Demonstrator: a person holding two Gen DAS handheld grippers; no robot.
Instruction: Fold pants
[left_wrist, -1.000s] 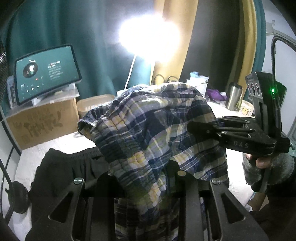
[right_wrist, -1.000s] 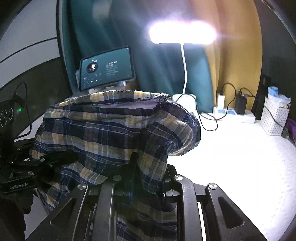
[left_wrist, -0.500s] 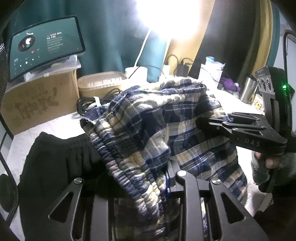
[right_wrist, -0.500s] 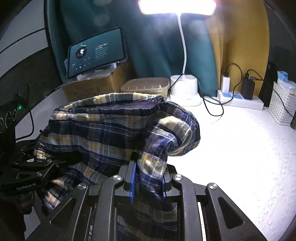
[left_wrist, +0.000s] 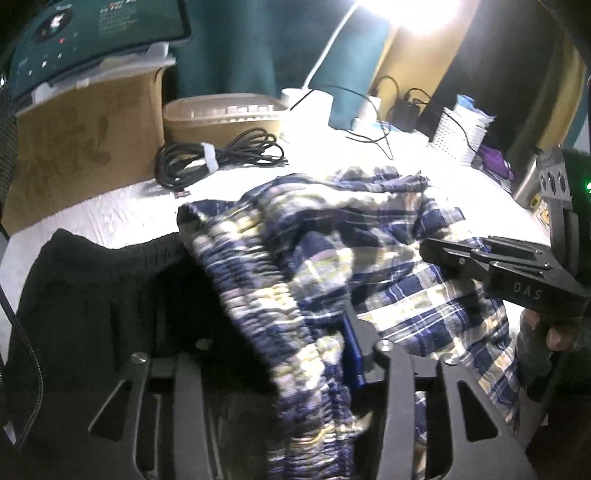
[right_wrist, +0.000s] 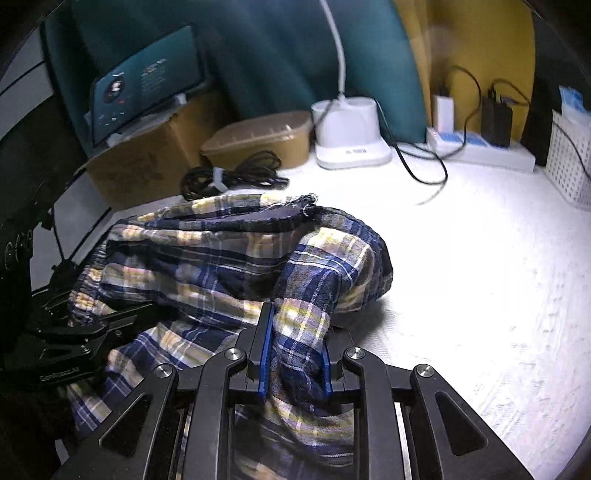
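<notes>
Two grippers work one pair of plaid pants (right_wrist: 221, 266), which lies bunched on the white table (right_wrist: 480, 295), in front of the coiled black cable (right_wrist: 232, 177) and the tan lidded container (right_wrist: 258, 142). The right gripper (right_wrist: 293, 350) is clamped on a fold of the plaid cloth, its blue pads pressing the fabric from both sides at the pile's near edge. The left gripper (left_wrist: 295, 354) sits at the elasticated waistband end of the pants; its jaws have just been opening, and the gathered band lies between them, though whether the pads still press on it cannot be told through the blur. From the left wrist view, the right gripper (left_wrist: 436, 251) reaches in from the side over the plaid, a gloved hand (left_wrist: 546, 343) on its handle. Dark clothing (left_wrist: 92, 295) lies on the table against the waistband end of the pants. Behind the cable stand a cardboard box (left_wrist: 81, 140) with a screen (right_wrist: 144, 81) on top, and a white lamp base (right_wrist: 351, 136).
</notes>
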